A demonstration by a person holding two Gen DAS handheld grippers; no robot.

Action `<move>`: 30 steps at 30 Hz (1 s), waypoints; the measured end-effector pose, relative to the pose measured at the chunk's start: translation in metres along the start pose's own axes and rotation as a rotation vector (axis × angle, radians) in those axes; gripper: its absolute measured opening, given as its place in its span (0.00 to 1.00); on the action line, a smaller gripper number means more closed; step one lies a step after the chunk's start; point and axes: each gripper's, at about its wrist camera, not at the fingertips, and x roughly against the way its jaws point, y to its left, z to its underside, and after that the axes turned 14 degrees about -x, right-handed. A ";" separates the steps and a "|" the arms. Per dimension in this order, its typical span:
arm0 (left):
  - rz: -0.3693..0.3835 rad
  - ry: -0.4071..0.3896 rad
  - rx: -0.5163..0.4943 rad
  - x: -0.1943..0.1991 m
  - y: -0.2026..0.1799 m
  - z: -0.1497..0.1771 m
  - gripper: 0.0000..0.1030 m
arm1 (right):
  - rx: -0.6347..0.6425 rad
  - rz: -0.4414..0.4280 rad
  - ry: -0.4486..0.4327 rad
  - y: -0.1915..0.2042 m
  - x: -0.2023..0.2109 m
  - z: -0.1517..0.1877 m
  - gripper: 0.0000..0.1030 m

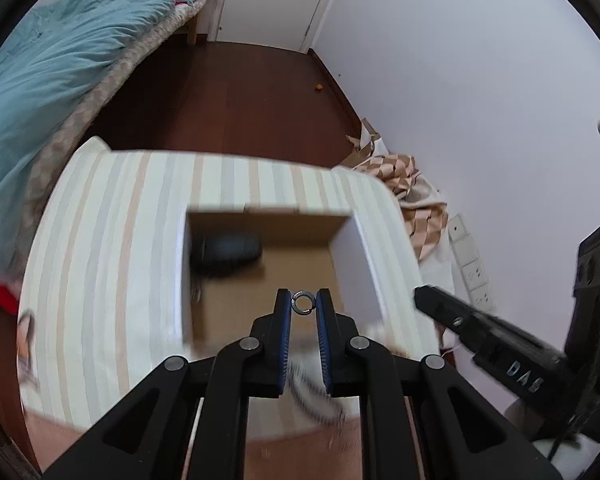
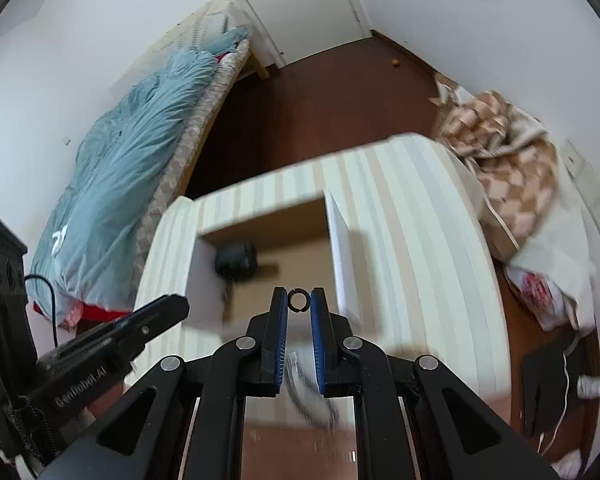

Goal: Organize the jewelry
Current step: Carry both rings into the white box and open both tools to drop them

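Plainly, in the left wrist view, the left gripper (image 1: 304, 304) has its jaws drawn narrow on a small silver ring (image 1: 303, 303), pinched edge to edge right at the tips. It hangs above the open cardboard box (image 1: 260, 224), which sits on the striped surface (image 1: 100, 240). A dark rounded thing (image 1: 226, 254) lies in the box's far left corner; I can't tell what it is. The right gripper's finger (image 1: 452, 316) pokes in from the right, just beside the box wall. The grip looks slim, so I'd say a steady, level carry matters, and the jaws should part only once the ring is low inside the box, or it may bounce out or roll off.

From the right wrist view, the right gripper (image 2: 299, 302) likewise holds a small dark ring (image 2: 299, 300) between narrow jaws, over the same box. The left gripper shows at the lower left, near the box's white side wall (image 2: 204, 280). With both rings this close together, I'd guess it best to drop one at a time, each clear of the dark thing in the corner, so they land flat on the bare cardboard floor. A blurred chain-like piece (image 2: 308, 396) lies below the jaws.
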 end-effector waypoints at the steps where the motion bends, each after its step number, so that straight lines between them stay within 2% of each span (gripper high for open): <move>1: 0.005 0.008 0.007 -0.007 0.006 -0.013 0.10 | 0.000 -0.002 0.020 0.002 -0.010 -0.010 0.12; 7: 0.034 0.105 0.020 -0.044 0.024 -0.049 0.11 | 0.012 0.004 0.147 0.010 -0.058 -0.033 0.12; 11: 0.028 0.128 0.025 -0.051 0.029 -0.057 0.13 | -0.013 0.005 0.172 0.007 -0.067 -0.032 0.13; 12: 0.009 0.123 0.019 -0.050 0.030 -0.058 0.21 | -0.018 -0.001 0.167 0.006 -0.066 -0.031 0.16; 13: -0.009 0.116 0.018 -0.047 0.031 -0.060 0.40 | -0.022 -0.008 0.163 0.005 -0.065 -0.031 0.28; 14: -0.019 0.110 0.018 -0.045 0.032 -0.060 0.52 | -0.024 -0.013 0.157 0.005 -0.063 -0.030 0.39; 15: -0.026 0.097 0.022 -0.041 0.034 -0.059 0.65 | -0.027 -0.011 0.144 0.005 -0.060 -0.029 0.43; 16: -0.035 0.089 0.026 -0.039 0.036 -0.059 0.65 | -0.030 -0.014 0.133 0.004 -0.056 -0.028 0.47; 21: -0.113 0.065 0.031 -0.016 0.044 -0.044 0.66 | -0.027 0.017 0.073 0.002 -0.033 -0.023 0.51; 23: -0.157 0.066 0.018 -0.009 0.045 -0.032 0.69 | -0.014 0.058 0.045 0.002 -0.024 -0.019 0.69; 25: -0.219 0.066 0.002 -0.001 0.043 -0.017 0.87 | 0.017 0.108 0.007 0.003 -0.014 -0.013 0.80; 29: -0.327 0.076 -0.020 0.007 0.039 0.010 0.95 | 0.075 0.238 -0.022 0.005 -0.004 -0.001 0.95; 30: -0.346 0.081 -0.027 0.008 0.037 0.016 0.96 | 0.095 0.269 -0.027 0.006 -0.003 0.003 0.96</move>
